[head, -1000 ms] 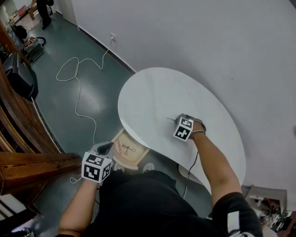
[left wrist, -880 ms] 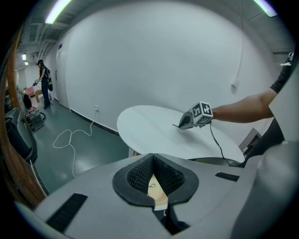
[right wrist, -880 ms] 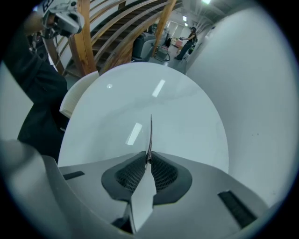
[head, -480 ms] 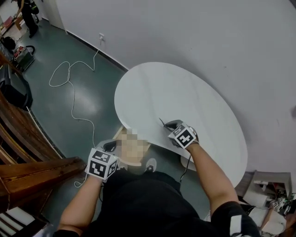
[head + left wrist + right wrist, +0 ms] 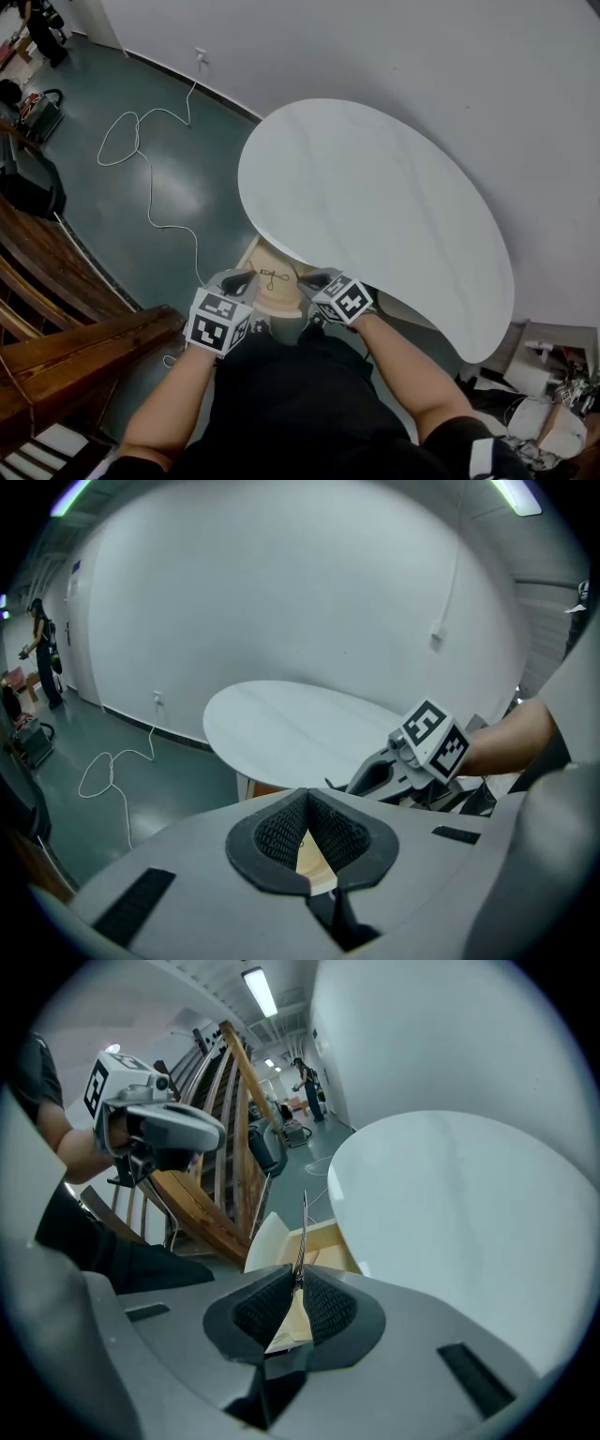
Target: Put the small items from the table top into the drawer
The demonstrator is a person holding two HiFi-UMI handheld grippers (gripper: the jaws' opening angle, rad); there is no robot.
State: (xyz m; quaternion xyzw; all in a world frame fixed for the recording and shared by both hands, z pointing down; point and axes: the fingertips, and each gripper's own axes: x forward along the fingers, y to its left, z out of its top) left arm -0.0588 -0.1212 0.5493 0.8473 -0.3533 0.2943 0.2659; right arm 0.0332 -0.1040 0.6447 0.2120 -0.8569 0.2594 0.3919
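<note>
The white oval table (image 5: 375, 206) has an open wooden drawer (image 5: 281, 298) under its near left edge. A small black wire item (image 5: 273, 277) lies on the drawer's floor. My right gripper (image 5: 309, 277) hangs over the drawer, just off the table edge. It is shut on a thin dark metal pin (image 5: 303, 1227) that sticks straight up out of its pads (image 5: 323, 1305). My left gripper (image 5: 242, 277) hovers at the drawer's left side with its jaws shut and nothing between them. In the left gripper view the right gripper (image 5: 366, 778) shows close by, to the right.
A white cable (image 5: 141, 159) loops over the green floor to the left of the table. Wooden stair rails (image 5: 56, 309) stand at the near left. A white wall runs behind the table. Clutter lies at the lower right (image 5: 553, 422).
My right gripper has left the table top and come back left over the open drawer, still with the thin pin. The left gripper has edged in toward the drawer.
</note>
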